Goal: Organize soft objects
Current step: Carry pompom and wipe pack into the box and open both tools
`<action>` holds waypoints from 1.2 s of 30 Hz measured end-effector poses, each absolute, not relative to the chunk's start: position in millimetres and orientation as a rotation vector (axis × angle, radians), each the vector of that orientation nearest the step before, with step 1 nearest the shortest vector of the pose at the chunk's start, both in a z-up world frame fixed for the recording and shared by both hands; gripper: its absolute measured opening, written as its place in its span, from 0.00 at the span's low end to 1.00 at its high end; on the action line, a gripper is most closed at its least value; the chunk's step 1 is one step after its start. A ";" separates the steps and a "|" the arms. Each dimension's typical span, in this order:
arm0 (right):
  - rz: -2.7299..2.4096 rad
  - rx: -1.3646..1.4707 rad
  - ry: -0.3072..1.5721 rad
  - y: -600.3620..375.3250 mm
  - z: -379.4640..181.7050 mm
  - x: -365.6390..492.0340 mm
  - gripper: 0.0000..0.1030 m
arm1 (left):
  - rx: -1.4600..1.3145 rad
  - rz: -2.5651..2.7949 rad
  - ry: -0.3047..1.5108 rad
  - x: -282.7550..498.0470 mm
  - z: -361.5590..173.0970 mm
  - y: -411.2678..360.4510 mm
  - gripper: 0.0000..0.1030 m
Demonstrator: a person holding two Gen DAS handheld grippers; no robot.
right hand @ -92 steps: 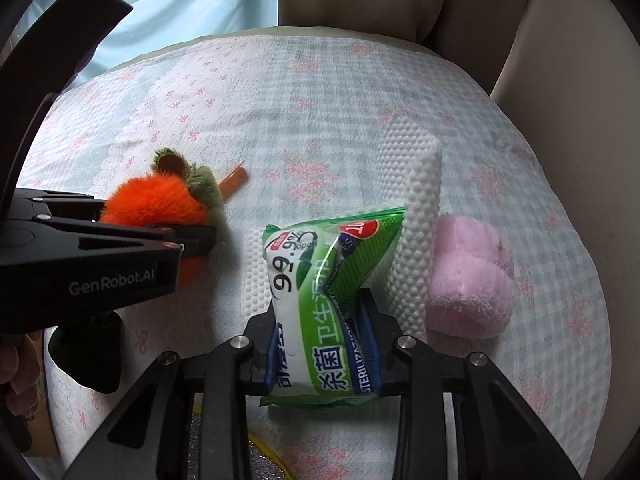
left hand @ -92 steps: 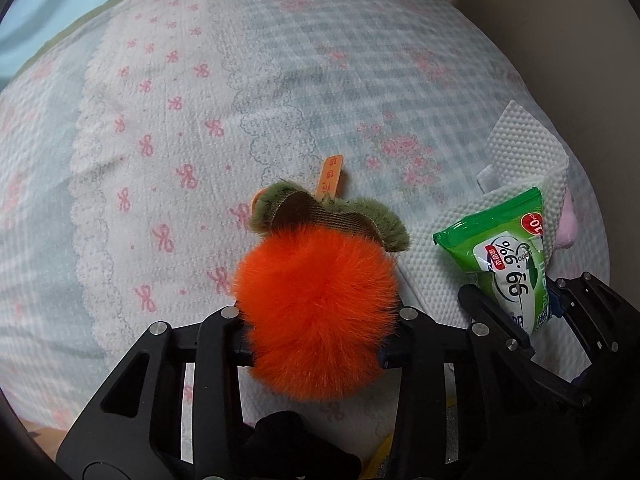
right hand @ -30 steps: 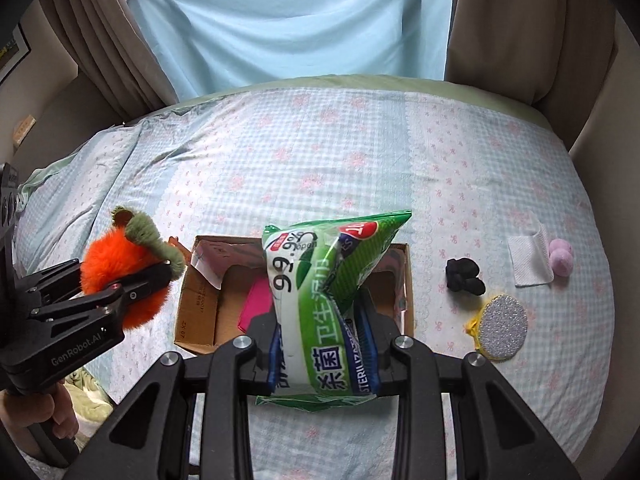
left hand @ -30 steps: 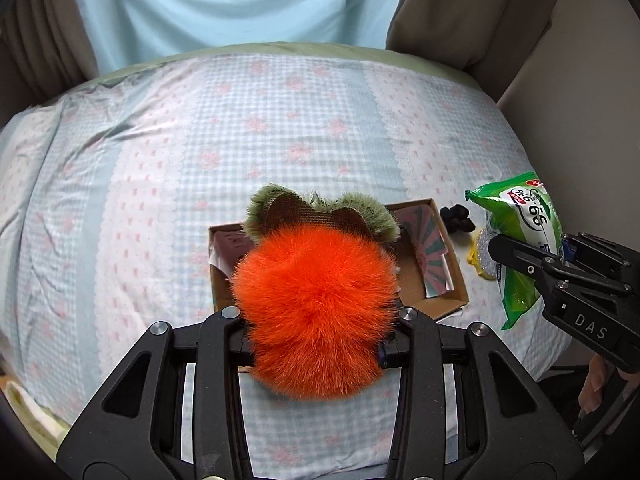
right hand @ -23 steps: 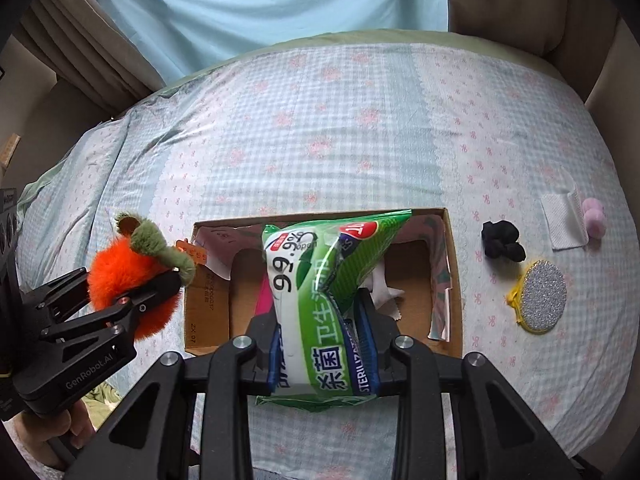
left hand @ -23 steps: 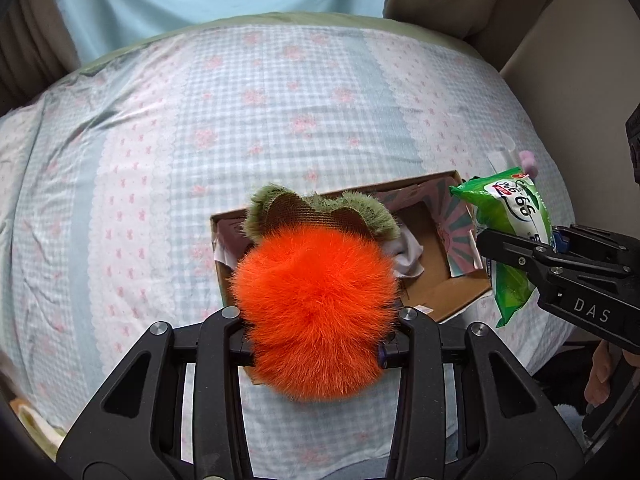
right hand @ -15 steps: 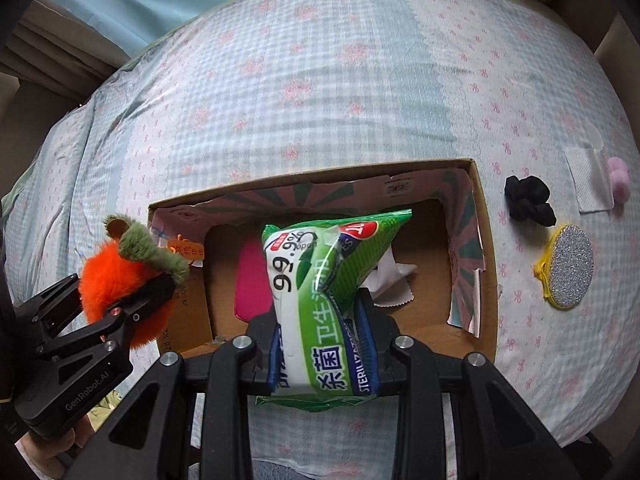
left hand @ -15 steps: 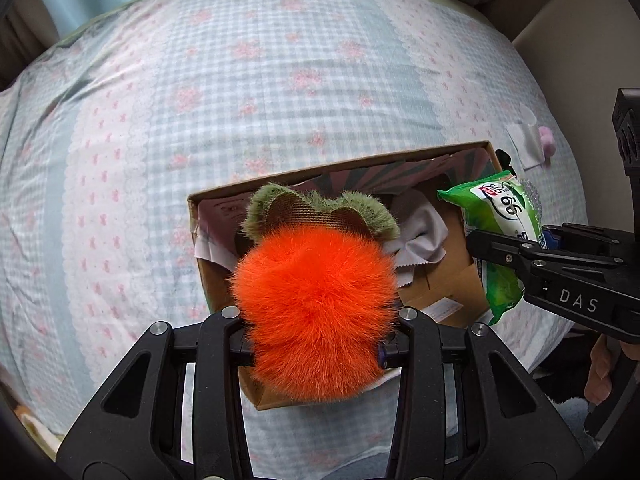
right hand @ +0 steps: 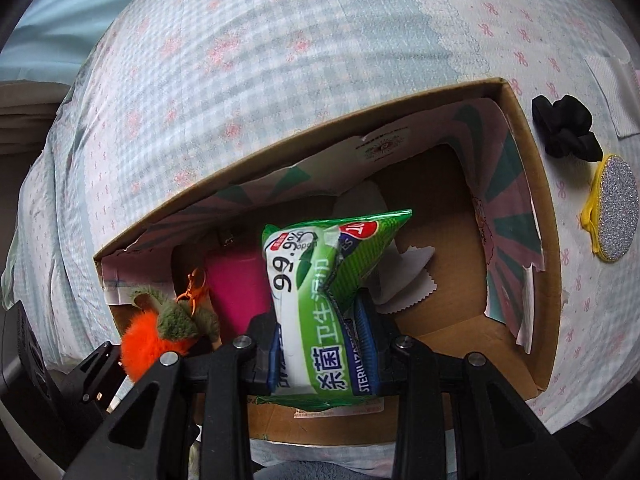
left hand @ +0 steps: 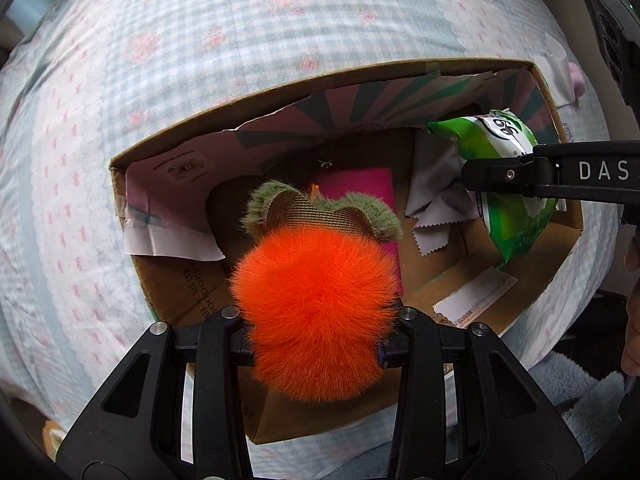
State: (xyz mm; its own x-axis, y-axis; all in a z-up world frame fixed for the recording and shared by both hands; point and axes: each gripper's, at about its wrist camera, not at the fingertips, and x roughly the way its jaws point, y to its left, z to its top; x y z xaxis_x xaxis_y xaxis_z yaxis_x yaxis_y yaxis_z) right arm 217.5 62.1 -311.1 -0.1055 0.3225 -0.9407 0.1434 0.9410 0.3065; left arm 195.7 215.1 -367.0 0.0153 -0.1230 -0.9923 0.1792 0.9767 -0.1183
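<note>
The left gripper [left hand: 316, 316] is clamped on a fluffy orange pom-pom toy with a green felt leaf top [left hand: 316, 300]; its pads are buried in the fur and cannot be seen. The toy is held over the left part of an open brown cardboard box with striped pink-and-green lining paper [left hand: 280, 92]. The right gripper [right hand: 324, 354] is closed on a green plastic pack of wet wipes [right hand: 320, 292], gripped near its lower end, which is crumpled between the blue pads. The pack is held over the middle of the box.

Inside the box, a magenta flat item [right hand: 236, 288] is seen, largely covered by both held things, so its kind cannot be told. A white cloth with a zigzag edge [right hand: 408, 276] lies beside it, partly hidden behind the pack. A white label [left hand: 476, 292] lies on the box floor.

The box rests on a checked bedspread with pink bows [right hand: 280, 60]. Beside the box's right wall lie a black scrunchie [right hand: 566, 126] and a silver glitter disc with a yellow rim [right hand: 614, 216]. A white textured pad [right hand: 608, 88] is cut off at the frame edge.
</note>
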 end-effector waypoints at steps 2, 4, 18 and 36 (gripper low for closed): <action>0.170 0.356 1.664 64.7 -309.0 218.7 0.29 | 0.054 -0.240 1.541 196.1 -367.2 213.2 0.39; 0.171 0.352 1.647 66.8 -308.0 218.8 0.39 | 0.049 -0.262 1.536 195.9 -364.8 210.9 0.76; 0.191 0.339 1.557 63.0 -295.7 206.0 1.00 | 0.085 -0.280 1.465 182.5 -343.3 206.4 1.00; 0.219 0.183 1.232 44.3 -168.0 158.4 1.00 | 0.058 -0.202 1.312 136.9 -267.0 213.0 1.00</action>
